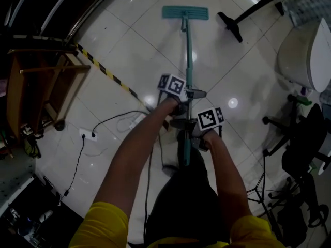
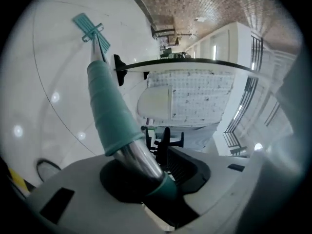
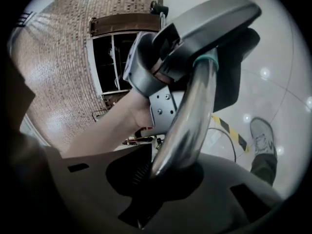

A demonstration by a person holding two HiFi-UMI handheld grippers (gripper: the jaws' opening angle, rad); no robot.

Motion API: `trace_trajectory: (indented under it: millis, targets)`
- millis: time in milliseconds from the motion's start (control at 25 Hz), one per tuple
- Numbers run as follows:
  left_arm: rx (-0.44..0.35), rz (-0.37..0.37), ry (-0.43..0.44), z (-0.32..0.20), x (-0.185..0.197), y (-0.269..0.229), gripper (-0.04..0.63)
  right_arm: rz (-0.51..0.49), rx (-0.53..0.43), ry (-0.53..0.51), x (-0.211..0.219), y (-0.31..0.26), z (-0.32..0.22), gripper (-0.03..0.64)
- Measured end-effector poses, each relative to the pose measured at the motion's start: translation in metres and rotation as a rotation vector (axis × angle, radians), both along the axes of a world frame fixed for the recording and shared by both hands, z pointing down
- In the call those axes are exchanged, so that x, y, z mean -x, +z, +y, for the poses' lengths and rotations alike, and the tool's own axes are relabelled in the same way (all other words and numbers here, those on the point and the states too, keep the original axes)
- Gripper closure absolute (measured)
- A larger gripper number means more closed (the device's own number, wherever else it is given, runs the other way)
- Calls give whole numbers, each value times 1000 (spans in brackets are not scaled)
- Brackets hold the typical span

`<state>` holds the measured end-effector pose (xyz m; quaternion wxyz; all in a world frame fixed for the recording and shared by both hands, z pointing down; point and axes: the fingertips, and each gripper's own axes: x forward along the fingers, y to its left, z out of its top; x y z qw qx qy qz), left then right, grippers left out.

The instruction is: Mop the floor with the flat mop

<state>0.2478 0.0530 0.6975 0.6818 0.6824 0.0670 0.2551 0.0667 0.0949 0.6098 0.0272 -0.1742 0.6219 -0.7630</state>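
Note:
The flat mop lies with its teal head [image 1: 185,12] on the white tiled floor far ahead, and its pole [image 1: 188,50] runs back toward me. My left gripper [image 1: 189,93] is shut on the pole higher up, at the end of the teal sleeve [image 2: 109,111]; the mop head [image 2: 90,28] shows beyond. My right gripper [image 1: 185,123] is shut on the bare metal part of the pole [image 3: 187,121] nearer my body. In the right gripper view the left gripper [image 3: 195,33] clamps the pole just ahead of my right gripper [image 3: 161,179].
A wooden rack [image 1: 41,87] stands at the left behind yellow-black floor tape [image 1: 103,71]. Cables and a socket strip [image 1: 88,135] lie near my feet. A black stand base [image 1: 232,25], a white rounded unit [image 1: 305,56] and a black chair [image 1: 305,138] crowd the right.

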Motion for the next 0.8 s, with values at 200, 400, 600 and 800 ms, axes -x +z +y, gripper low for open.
trace_trajectory:
  millis: [200,400,600,800]
  targets:
    - [90,32,-23,113,36,-50,423,-79,47,-28,36,-58,107,541]
    - [273,39,-36,232,72,-117,425,-160,129,6,73,-127,205,532]
    - [217,105,-52,219,52,-94,448,-113,144,-36,56,-96,207,543]
    - [151,208,-59,99,-22,-48,457,-58,34,-15,-10,-28,93,549]
